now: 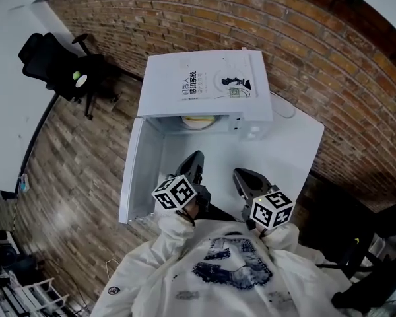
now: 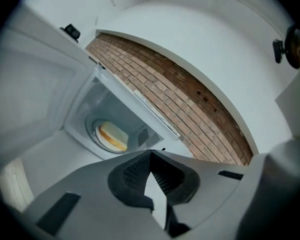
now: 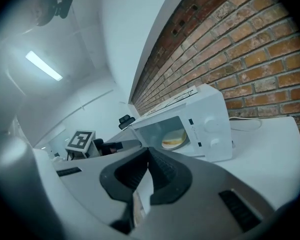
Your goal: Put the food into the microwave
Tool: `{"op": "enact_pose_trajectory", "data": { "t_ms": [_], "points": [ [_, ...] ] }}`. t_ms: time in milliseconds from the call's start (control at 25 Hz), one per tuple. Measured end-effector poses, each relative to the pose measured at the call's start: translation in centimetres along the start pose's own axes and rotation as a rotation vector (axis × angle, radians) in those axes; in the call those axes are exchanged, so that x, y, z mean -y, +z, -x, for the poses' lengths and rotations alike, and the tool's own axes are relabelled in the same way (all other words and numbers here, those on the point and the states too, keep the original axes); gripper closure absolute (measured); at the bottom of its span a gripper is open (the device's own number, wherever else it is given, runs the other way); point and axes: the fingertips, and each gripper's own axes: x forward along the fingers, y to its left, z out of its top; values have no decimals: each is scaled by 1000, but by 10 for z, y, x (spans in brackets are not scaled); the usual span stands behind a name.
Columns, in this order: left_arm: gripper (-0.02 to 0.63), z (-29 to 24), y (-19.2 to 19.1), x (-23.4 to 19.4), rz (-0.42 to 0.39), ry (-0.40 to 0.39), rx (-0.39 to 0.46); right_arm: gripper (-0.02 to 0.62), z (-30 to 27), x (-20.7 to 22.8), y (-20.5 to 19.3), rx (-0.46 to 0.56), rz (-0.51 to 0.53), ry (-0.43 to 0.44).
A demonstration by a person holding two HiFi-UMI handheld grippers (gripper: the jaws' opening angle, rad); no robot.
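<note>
While both tools are being held low against the person's white printed sweatshirt (image 1: 224, 269), the left gripper (image 1: 198, 156) and the right gripper (image 1: 239, 174) are being pointed toward the white box-shaped microwave oven (image 1: 204, 84) ahead of their tips.

The left gripper (image 2: 151, 153) is being shown clenched in its own view: the ribbed dark pads are being pressed together at the tips, with nothing between them. The right gripper (image 3: 149, 150) is likewise being held closed and empty.

The pale yellow slab of food (image 2: 112, 135) is being carried on a round light plate (image 2: 98, 134) inside the oven cavity, well ahead of the left gripper's jaws and apart from them. From the right gripper, the food (image 3: 174, 139) is being seen ahead and slightly right of the jaw tips, through the open front.

The white microwave door (image 1: 135, 170) is being held swung open, just to the left of the left gripper.

The oven is being supported by a white tabletop (image 1: 297, 144), which extends to the right of the right gripper. A red brick wall (image 1: 303, 38) is being shown beyond the oven, and a black office chair (image 1: 53, 61) far to the left of both grippers.
</note>
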Motion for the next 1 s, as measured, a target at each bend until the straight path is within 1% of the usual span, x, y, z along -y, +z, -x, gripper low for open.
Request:
{"op": "enact_pose_trajectory", "data": {
  "t_ms": [280,400,520,640,840,1000],
  "points": [
    [600,30,8,29,-315,41,17,581,-4,-9,3,13,37,4],
    [600,40,8,40,-406,49,21,581,-4,-13,6,17,67,-1],
    [600,46,8,46,-465,63,20,581,-3,-17,8,17,90,-9],
    [600,51,7,48,-504,81,21,581,-3,-16,6,4,110,-40],
    [600,55,9,50,-538,109,33,581,-4,-20,10,13,138,-51],
    [600,57,8,54,-563,121,34,581,-2,-20,11,22,138,-56]
  ]
}}
